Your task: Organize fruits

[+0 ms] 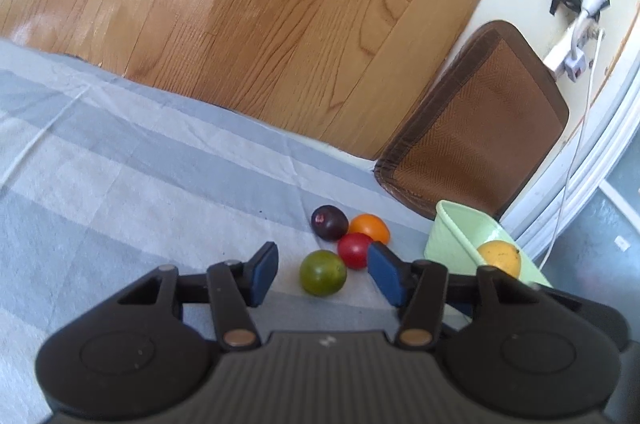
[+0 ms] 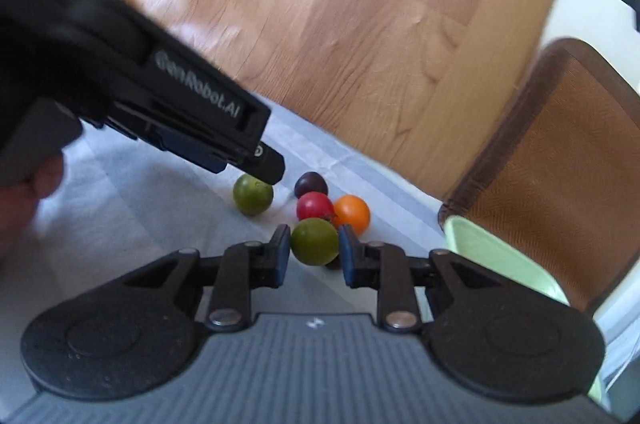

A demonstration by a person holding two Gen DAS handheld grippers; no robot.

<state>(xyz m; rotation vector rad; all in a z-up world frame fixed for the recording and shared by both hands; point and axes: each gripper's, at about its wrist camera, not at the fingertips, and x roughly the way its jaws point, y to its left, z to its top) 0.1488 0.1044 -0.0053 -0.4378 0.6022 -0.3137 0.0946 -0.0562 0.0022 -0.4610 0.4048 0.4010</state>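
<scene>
Fruits lie in a small cluster on a grey-and-white checked cloth [image 1: 120,160] near its far edge, beside a wooden floor [image 1: 240,4]. In the right wrist view, the right gripper [image 2: 314,250] has its fingers clamped on a round green fruit [image 2: 315,241], one blue pad [image 2: 282,256] pressing each side. Just behind that fruit sit a red round fruit [image 2: 314,205] and an orange round fruit [image 2: 353,213], touching each other, with a dark purple round fruit [image 2: 310,184] behind them. A second green round fruit [image 2: 253,195] lies apart to the left, just below the tip of the left gripper [image 2: 248,160], which reaches in from the upper left.

In the left wrist view, the left gripper's fingers [image 1: 264,272] stand apart, not touching anything; that second green fruit [image 1: 323,273] lies on the cloth between and slightly ahead of the fingertips. To the right stands a pale green plastic bin [image 1: 448,236] holding a yellow-orange round fruit [image 1: 500,256]. A brown woven mat [image 1: 480,128] lies behind the bin.
</scene>
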